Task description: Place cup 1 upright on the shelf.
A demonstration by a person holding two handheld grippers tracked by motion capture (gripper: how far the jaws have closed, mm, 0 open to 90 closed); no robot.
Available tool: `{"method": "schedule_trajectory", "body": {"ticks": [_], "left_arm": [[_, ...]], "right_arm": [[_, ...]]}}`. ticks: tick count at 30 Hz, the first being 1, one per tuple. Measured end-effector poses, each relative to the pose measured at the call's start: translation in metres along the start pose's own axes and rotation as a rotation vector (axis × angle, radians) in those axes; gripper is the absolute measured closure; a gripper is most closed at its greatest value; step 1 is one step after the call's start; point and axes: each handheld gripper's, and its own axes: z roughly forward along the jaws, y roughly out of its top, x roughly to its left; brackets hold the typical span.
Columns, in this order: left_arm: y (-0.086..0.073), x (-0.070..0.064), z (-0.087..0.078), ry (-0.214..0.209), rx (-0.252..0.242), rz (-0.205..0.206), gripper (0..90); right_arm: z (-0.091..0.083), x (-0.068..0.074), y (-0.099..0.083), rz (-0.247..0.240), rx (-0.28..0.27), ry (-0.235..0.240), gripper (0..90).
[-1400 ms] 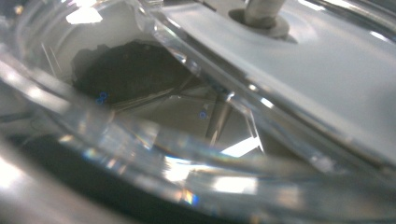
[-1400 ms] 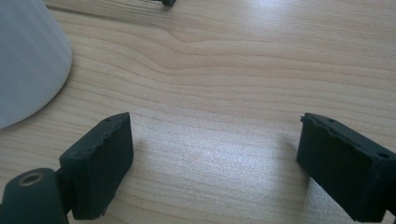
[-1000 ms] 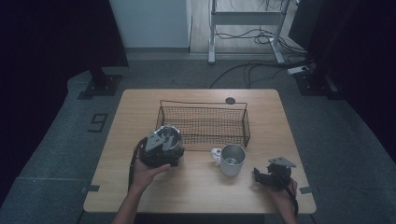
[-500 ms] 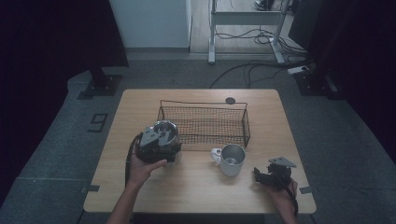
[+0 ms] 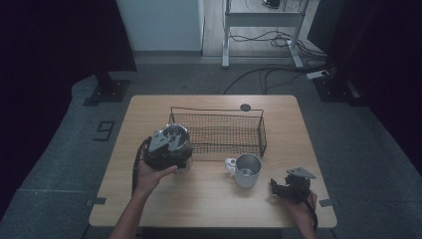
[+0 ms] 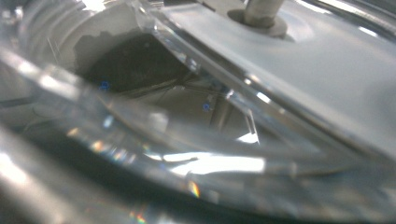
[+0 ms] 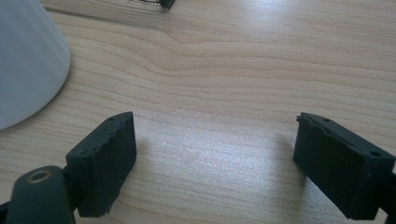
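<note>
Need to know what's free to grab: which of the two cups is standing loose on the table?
The metal mug with the white handle, standing alone in front of the wire basket. The clear glass one is at the left gripper.

Lab or studio: black curtains (image 5: pixel 59 40), floor cables (image 5: pixel 268 74), metal stand (image 5: pixel 263 20), lone wooden table (image 5: pixel 209 209).

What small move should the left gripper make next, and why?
Probably move the left gripper a little forward, over the wire basket, before lowering. It seems to hold a clear glass vessel at the basket's front left corner, not yet inside it.
</note>
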Motion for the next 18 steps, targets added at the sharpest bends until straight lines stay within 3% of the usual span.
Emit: {"method": "schedule_trajectory", "body": {"ticks": [18], "left_arm": [[0.0090, 0.0088, 0.0035, 0.011, 0.000, -0.019, 3.3]], "right_arm": [[0.0000, 0.0001, 0.0000, 0.001, 0.000, -0.001, 12.9]]}}
